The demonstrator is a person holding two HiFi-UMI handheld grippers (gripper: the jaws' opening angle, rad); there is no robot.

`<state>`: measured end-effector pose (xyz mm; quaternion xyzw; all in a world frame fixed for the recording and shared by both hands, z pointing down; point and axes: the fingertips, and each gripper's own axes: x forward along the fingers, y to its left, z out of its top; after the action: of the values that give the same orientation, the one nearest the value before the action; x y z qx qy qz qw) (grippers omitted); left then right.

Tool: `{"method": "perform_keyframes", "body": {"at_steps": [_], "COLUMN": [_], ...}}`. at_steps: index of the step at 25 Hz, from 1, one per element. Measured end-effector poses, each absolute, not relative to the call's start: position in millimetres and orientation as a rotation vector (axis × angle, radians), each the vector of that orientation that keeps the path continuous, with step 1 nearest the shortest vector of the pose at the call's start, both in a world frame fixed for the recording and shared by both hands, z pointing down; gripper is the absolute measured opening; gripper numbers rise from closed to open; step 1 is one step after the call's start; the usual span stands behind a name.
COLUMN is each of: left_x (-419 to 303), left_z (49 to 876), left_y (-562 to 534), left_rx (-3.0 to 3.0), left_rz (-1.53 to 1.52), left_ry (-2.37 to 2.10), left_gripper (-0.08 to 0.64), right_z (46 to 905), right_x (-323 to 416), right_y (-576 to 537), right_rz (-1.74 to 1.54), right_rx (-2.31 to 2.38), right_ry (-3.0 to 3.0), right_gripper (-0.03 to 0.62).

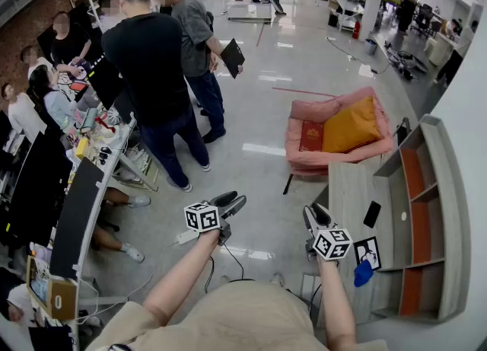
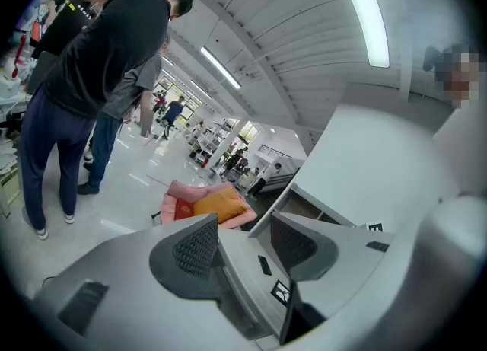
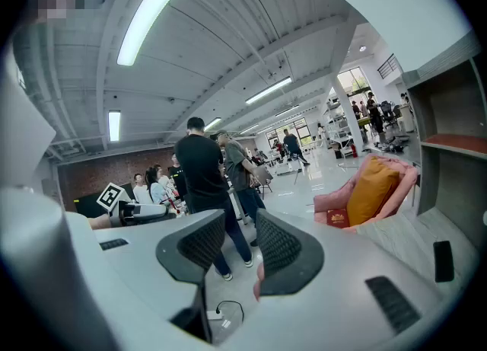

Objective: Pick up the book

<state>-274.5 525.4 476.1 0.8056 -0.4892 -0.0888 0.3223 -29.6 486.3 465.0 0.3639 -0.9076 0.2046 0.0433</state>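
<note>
Two grey moulded tools are held level above a glossy pale floor [image 1: 259, 113]. The left hand-held gripper [image 1: 232, 205] and the right hand-held gripper [image 1: 315, 214] each have their ribbed dark pads parted, with nothing between them. The flat red book [image 1: 311, 135] lies well ahead on a soft pink armchair [image 1: 300, 161], touching a plump orange cushion [image 1: 351, 125]. A pale wood-grain counter [image 1: 346, 189] stands near the right hand-held gripper.

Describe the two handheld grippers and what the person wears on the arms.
The left gripper and right gripper are light grey shells, each with two dark ribbed pads and a white cube of black square markers. The person wears a beige short-sleeved top.
</note>
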Motion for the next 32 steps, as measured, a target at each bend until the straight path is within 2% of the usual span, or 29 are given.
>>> {"method": "perform_keyframes", "body": {"at_steps": [11, 17, 32], "left_x": [-254, -247, -189], "left_z": [479, 477, 476], "left_y": [515, 511, 496], "left_rx": [2.109, 2.1, 2.074], "left_rz": [-0.232, -0.239, -0.263], "left_ry": [-1.292, -1.294, -1.351], "left_gripper": [0.229, 0.229, 0.229], "right_z": [467, 456, 457], "right_x": [-8, -8, 41], "right_y": [472, 468, 449], "right_rz": [0.629, 0.804, 0.791], "right_rx": [1.103, 1.03, 0.946], "right_ry": [-2.782, -2.883, -2.896], "right_gripper": [0.137, 0.153, 0.16]}}
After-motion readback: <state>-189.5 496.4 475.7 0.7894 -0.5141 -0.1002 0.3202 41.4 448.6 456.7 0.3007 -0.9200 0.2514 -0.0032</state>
